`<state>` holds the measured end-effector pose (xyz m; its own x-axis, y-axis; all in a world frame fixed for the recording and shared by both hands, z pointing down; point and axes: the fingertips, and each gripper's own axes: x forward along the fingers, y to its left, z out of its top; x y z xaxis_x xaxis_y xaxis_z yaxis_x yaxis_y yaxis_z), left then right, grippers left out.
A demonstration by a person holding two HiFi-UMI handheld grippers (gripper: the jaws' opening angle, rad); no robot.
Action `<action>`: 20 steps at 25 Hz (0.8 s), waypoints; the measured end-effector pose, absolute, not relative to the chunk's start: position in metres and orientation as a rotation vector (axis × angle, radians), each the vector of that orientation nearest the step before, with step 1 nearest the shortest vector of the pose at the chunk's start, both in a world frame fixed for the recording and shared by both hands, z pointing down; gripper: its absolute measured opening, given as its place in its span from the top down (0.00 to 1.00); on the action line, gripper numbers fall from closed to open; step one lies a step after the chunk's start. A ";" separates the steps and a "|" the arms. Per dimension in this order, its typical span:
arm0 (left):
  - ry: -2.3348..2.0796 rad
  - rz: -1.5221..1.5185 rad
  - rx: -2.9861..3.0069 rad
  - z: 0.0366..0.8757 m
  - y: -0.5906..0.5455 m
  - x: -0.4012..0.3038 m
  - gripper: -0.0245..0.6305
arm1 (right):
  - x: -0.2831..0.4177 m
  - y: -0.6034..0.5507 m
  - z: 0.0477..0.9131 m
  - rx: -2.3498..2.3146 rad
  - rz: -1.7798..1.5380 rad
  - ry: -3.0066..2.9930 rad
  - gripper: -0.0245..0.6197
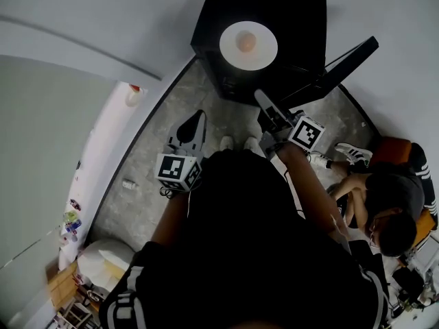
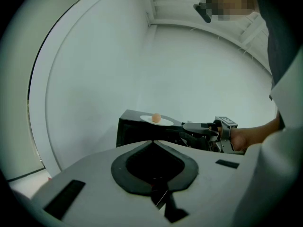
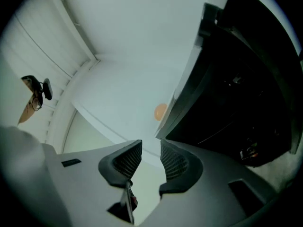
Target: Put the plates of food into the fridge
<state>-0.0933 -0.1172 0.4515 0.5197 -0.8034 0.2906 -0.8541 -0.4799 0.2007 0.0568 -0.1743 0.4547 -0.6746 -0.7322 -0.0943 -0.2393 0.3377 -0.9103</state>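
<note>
A white plate carrying one round orange piece of food rests on top of a small black fridge. The fridge door is swung open to the right. My right gripper sits at the fridge's front top edge, just below the plate, jaws open with nothing between them. The right gripper view has the orange food beyond its open jaws and the dark fridge on the right. My left gripper hangs lower left over the floor, shut and empty. Its view shows the plate and the right gripper.
A person sits on the floor at the right, next to sneakers. A white counter with small items runs along the left. A small object lies on the grey floor. My own white shoes stand before the fridge.
</note>
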 end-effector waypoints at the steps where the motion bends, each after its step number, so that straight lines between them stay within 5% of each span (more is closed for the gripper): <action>1: -1.381 0.224 2.442 0.452 -0.119 -0.096 0.93 | 0.056 -0.177 0.455 -0.835 -1.330 2.069 0.78; 20: -1.279 0.206 2.470 0.457 -0.142 -0.107 0.93 | 0.049 -0.229 0.470 -0.834 -1.479 1.702 0.74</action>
